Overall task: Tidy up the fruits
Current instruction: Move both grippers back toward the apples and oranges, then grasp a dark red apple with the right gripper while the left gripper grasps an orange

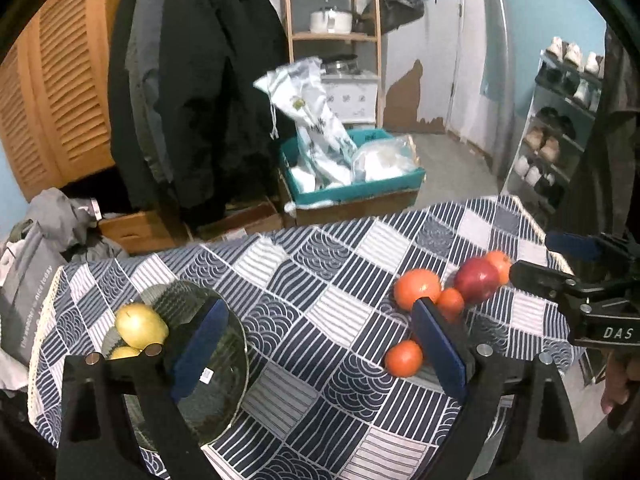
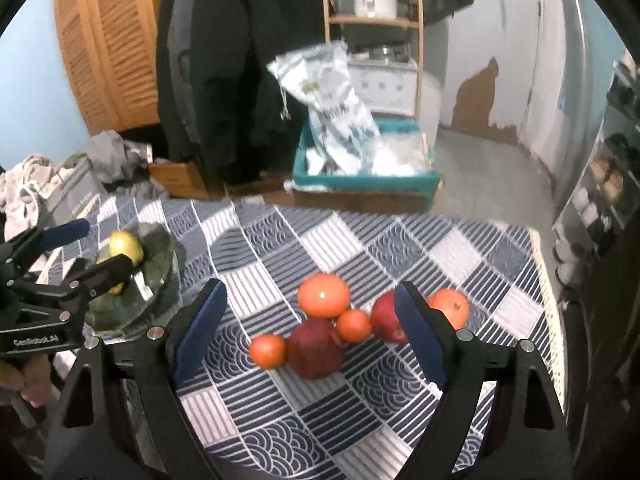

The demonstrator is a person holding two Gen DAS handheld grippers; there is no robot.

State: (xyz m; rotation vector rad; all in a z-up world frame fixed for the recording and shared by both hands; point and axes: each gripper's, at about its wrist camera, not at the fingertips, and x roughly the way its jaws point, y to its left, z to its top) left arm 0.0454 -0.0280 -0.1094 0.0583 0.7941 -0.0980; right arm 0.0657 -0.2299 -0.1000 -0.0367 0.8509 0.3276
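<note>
My left gripper (image 1: 320, 304) stands open over the checked tablecloth with nothing between its fingers. Left of it, a glass plate (image 1: 216, 400) holds two yellow-green fruits (image 1: 140, 324). To its right lie several oranges (image 1: 416, 289) and a red apple (image 1: 478, 280). In the right wrist view my right gripper (image 2: 310, 286) hangs open above this cluster: a big orange (image 2: 323, 295), two small oranges (image 2: 354, 325), two red apples (image 2: 316, 348) and another orange (image 2: 450, 307). Its pads touch no fruit. Each view also shows the other gripper: the right gripper (image 1: 532, 256) and the left gripper (image 2: 106, 246).
The table's far edge (image 2: 360, 212) drops to the floor, where a teal box (image 2: 360, 180) holds white bags. Dark coats (image 1: 208, 80) hang behind, beside a wooden shelf (image 1: 332, 36). A shoe rack (image 1: 556, 128) stands at the right. Clothes and a grey bag (image 1: 32, 280) pile up at the left.
</note>
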